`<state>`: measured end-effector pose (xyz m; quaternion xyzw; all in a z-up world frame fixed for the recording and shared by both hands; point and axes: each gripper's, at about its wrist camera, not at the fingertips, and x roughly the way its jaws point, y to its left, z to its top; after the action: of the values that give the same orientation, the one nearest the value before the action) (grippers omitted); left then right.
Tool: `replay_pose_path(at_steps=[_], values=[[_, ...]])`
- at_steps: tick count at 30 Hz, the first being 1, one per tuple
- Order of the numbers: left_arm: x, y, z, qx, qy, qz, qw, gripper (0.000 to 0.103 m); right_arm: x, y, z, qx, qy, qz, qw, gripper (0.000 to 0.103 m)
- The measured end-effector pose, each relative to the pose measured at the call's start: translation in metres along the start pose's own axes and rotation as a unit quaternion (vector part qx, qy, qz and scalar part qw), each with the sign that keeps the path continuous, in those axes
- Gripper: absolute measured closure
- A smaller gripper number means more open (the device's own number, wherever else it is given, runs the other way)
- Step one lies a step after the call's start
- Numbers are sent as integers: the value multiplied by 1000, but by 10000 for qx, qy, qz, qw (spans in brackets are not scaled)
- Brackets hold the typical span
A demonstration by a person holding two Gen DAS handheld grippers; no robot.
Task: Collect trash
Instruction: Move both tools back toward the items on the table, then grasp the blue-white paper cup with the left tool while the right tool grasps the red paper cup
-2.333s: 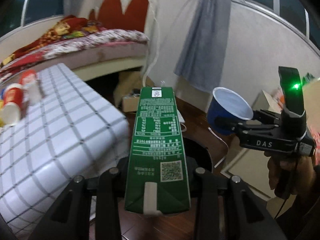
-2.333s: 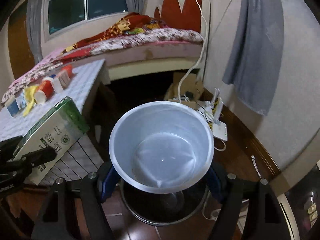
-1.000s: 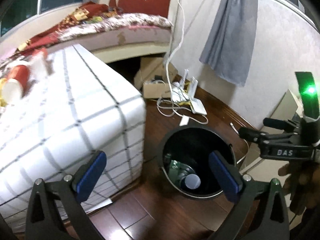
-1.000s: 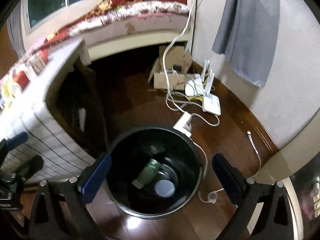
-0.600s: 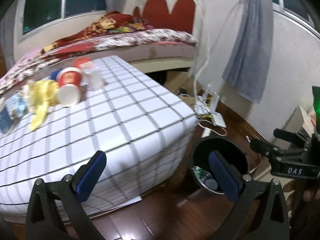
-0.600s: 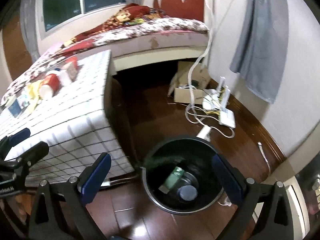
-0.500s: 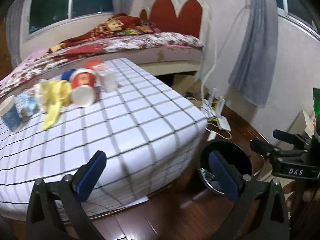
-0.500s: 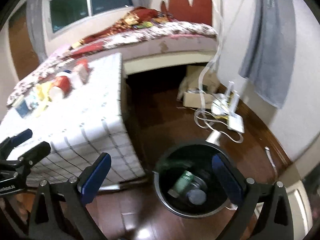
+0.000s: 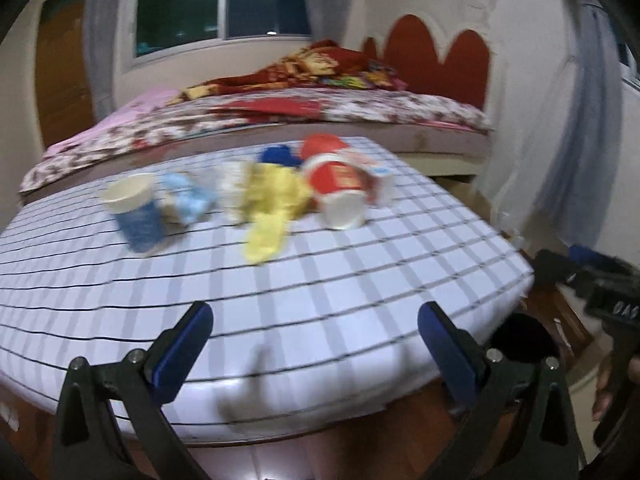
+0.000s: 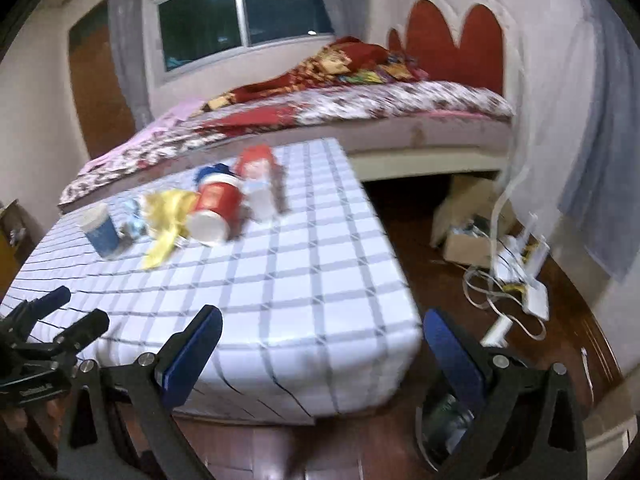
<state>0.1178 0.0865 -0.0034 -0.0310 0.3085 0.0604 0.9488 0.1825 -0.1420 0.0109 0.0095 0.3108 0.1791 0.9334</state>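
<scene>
The bed [image 9: 280, 128] filled the far side of the room, red headboard [image 10: 456, 40] at its right end, and nearer stood the table [image 9: 360, 264] under its white checked cloth. On the floor at the table's near right corner sat the dark trash bin [image 10: 444, 424], a green item just visible inside. The left gripper [image 9: 316, 344] hung over the table's near edge, fingers spread wide, nothing between them. The right gripper [image 10: 320, 344] was likewise parted and empty, above the near right corner. And there was the trash, bunched at the far side of the table: the red paper cup [image 9: 340, 188] lay on its side, touching the yellow wrapper [image 9: 272, 208] on its left; farther left the blue cup [image 9: 136, 212] stood upright, a blurred pale-blue scrap [image 9: 188, 196] between them.
</scene>
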Motion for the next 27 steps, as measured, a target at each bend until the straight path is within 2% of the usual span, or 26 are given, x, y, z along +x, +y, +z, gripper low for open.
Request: replay_pose_path(at_steps=[6, 9, 10, 11, 14, 20, 27], values=[[9, 65, 2, -318, -12, 512, 9982, 0, 31, 56, 22, -438, 6, 292, 9986, 1], [13, 86, 6, -430, -65, 637, 9970, 0, 44, 77, 28, -531, 2, 479, 9974, 1], [15, 95, 8, -478, -123, 645, 9967, 0, 50, 85, 31, -564, 14, 545, 9969, 5], [18, 103, 10, -538, -149, 656, 9963, 0, 56, 91, 33, -600, 38, 574, 9965, 9], [33, 124, 18, -791, -65, 702, 9944, 1, 79, 108, 42, -747, 154, 564, 9955, 10], [78, 156, 37, -1034, 137, 855, 9909, 1, 130, 116, 65, -895, 534, 397, 9938, 13], [110, 170, 48, -1012, 414, 823, 9906, 4, 172, 120, 79, -992, 900, 262, 9906, 17]])
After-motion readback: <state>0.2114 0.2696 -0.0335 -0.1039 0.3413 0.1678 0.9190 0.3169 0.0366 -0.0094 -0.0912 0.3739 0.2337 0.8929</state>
